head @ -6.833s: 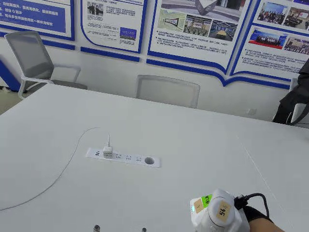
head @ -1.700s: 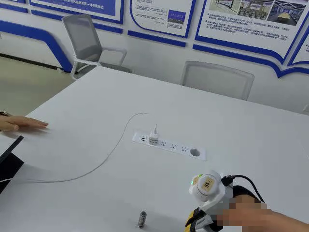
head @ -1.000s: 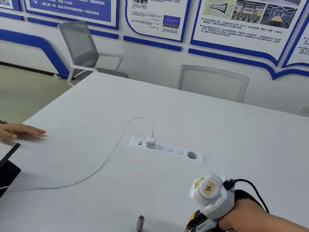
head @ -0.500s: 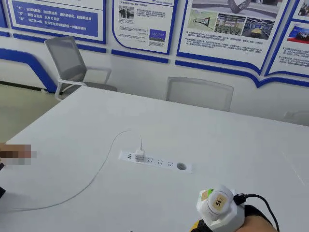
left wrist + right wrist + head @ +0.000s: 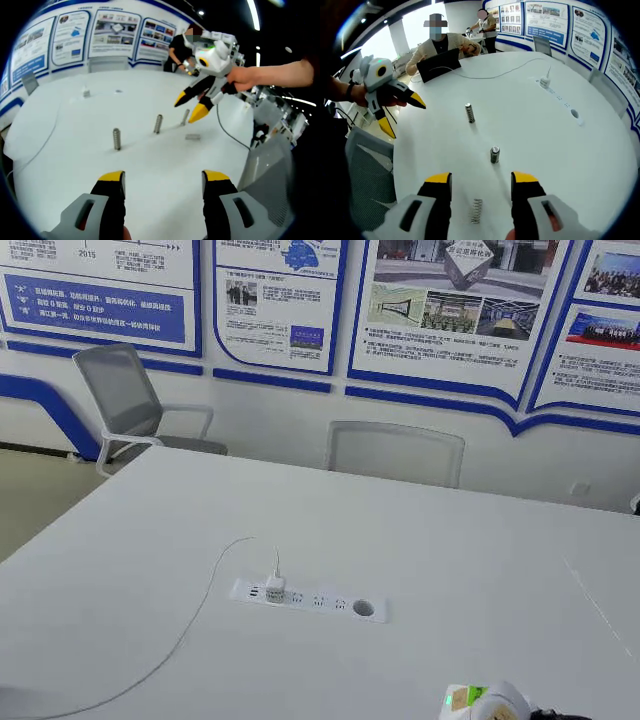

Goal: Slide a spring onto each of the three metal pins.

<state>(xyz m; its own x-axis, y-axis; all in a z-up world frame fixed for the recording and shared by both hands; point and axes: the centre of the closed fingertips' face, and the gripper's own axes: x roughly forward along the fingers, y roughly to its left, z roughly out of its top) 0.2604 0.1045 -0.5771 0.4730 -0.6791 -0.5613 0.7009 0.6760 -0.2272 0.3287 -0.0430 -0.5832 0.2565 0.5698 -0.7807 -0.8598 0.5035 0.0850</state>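
- A broad white table with a plain matt top is the work surface. Behind it is a wall of blue-framed display boards.
- One grey mesh chair is tucked in at the far side. A second chair stands by the far-left corner.
- A power strip is set into the middle of the table with a white charger plugged in. Its thin cable curves off towards the left.
- The left gripper hovers over bare tabletop short of the pins, its jaws wide apart with nothing between them.
- Ahead of it, the nearest pin and the middle pin each wear a spring.
- The far pin looks bare, and a loose spring lies flat just beside it.
- The right gripper is also spread wide and holds nothing. In its own view the loose spring lies on the table between its jaws.
- In the left gripper view, the right gripper hangs above the far pin with its tips pointing down.
- A person sits at a laptop across the table, well apart from the pins.
- Bare tabletop surrounds the pins on every side, and a mesh chair back stands at the near edge.
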